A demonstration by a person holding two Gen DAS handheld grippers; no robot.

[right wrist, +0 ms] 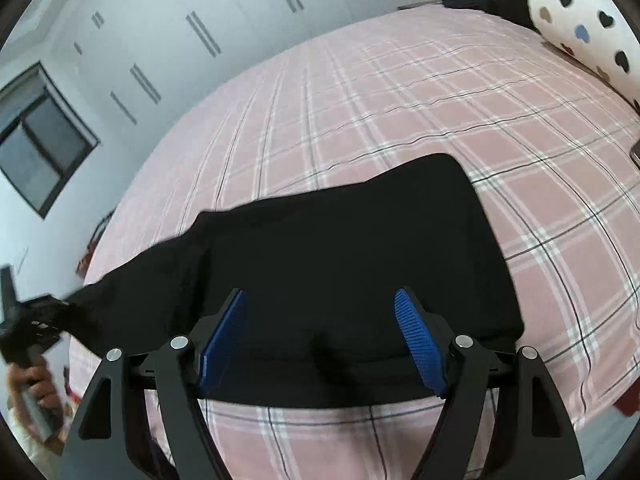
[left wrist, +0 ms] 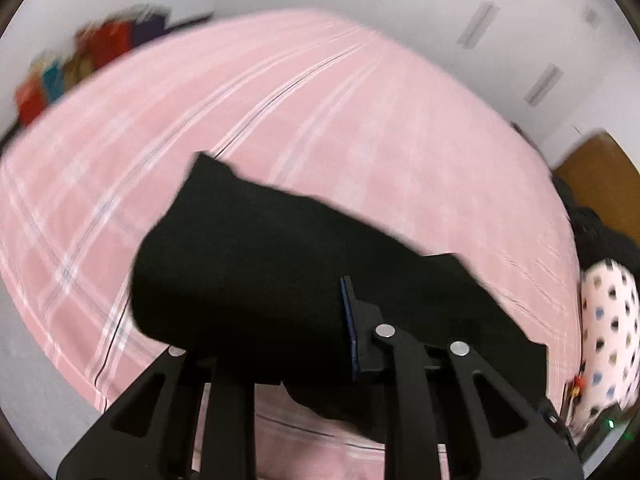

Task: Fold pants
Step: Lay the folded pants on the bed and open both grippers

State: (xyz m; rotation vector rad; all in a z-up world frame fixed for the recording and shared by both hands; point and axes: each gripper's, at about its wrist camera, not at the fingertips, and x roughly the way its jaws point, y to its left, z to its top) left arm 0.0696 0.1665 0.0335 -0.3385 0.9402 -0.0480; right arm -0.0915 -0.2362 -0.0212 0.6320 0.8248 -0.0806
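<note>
The black pants [right wrist: 340, 248] lie across a pink plaid bed [right wrist: 400, 92]. In the left wrist view the pants [left wrist: 248, 272] are lifted and bunched between the fingers; one blue-edged pad [left wrist: 349, 328] shows, the other is hidden under the cloth. My left gripper [left wrist: 280, 344] is shut on the pants; it also shows in the right wrist view [right wrist: 30, 320] at the far left, pulling one end of the cloth out. My right gripper [right wrist: 320, 336] is open, its blue pads [right wrist: 420, 344] spread above the near edge of the pants.
A white pillow with coloured hearts [right wrist: 584, 20] lies at the bed's far right corner, also in the left wrist view [left wrist: 608, 332]. White wardrobe doors [right wrist: 240, 24] stand behind the bed. Colourful items [left wrist: 80, 64] line the far left wall. A small dark object [right wrist: 635, 154] lies at the bed's right edge.
</note>
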